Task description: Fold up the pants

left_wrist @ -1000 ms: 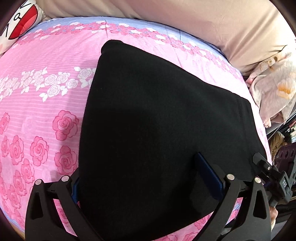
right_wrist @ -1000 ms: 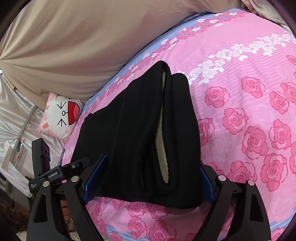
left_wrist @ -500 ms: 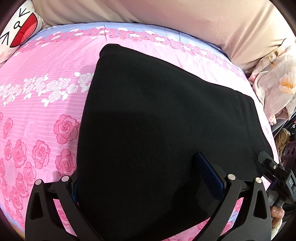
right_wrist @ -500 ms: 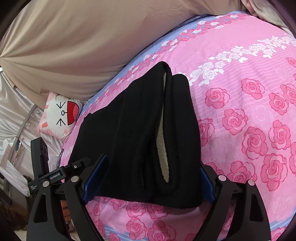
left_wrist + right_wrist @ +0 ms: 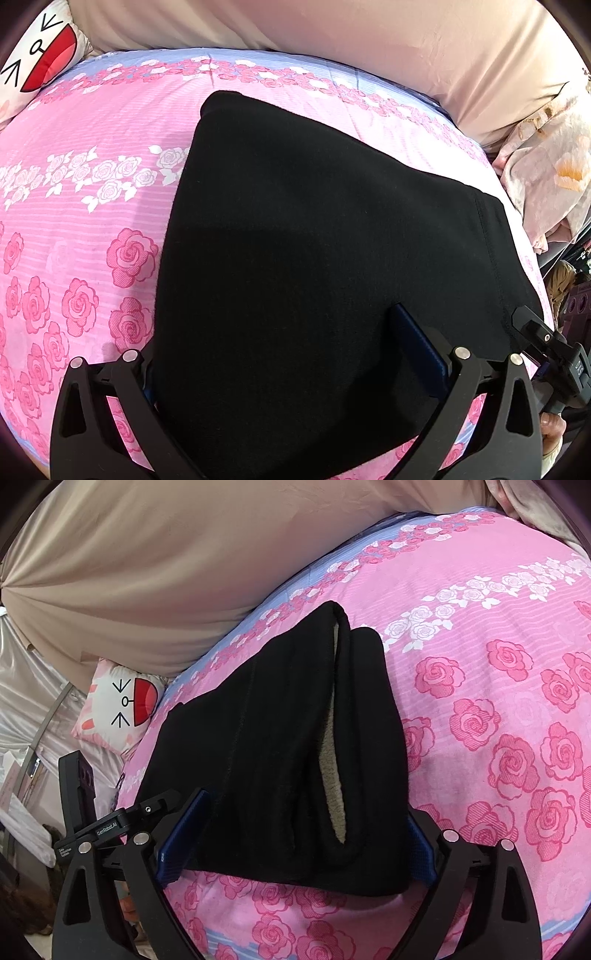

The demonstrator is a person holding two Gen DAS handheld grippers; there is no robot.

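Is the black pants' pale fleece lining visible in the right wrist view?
Yes, a cream fleece strip shows inside the folded black pants.

The left gripper (image 5: pixel 291 365) is matte black plastic: two triangular cut-out arms, each carrying two round silver screw heads, ending in ribbed blue pads (image 5: pixel 419 345). The right gripper (image 5: pixel 295 834) is built alike, with blue pads (image 5: pixel 181 834) and a black clamp bracket bearing small white lettering
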